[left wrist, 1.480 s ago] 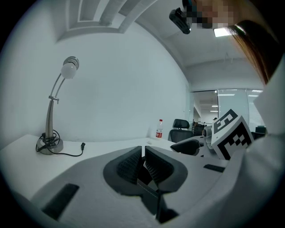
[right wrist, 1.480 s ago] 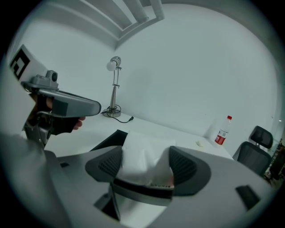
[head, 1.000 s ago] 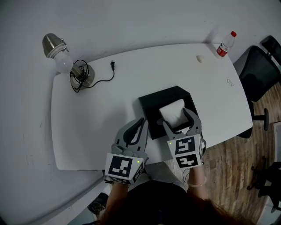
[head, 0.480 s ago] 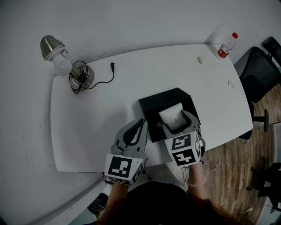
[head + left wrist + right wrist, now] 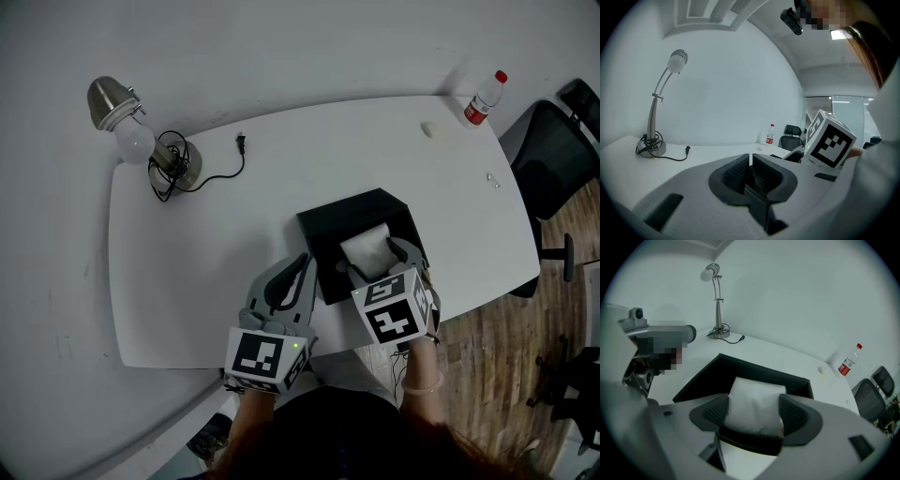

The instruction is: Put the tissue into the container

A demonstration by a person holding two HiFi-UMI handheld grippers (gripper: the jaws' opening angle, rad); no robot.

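Note:
A white tissue pack (image 5: pixel 369 249) (image 5: pixel 755 403) sits between the jaws of my right gripper (image 5: pixel 377 265) (image 5: pixel 754 414), which is shut on it. The pack hangs over the near part of the black open container (image 5: pixel 328 223) (image 5: pixel 708 371), tilted down into it. My left gripper (image 5: pixel 286 281) (image 5: pixel 750 174) rests just left of the container at the table's front edge, jaws shut with nothing between them.
A desk lamp (image 5: pixel 131 127) (image 5: pixel 658 112) with a coiled cord stands at the white table's (image 5: pixel 206 234) far left. A red-capped bottle (image 5: pixel 482 94) (image 5: pixel 848 361) and a small white lump (image 5: pixel 427 128) sit at the far right. A black office chair (image 5: pixel 553 155) stands beyond the right edge.
My right gripper has tipped downward and drawn the tissue pack lower into the container's near side. The left gripper has stayed where it was.

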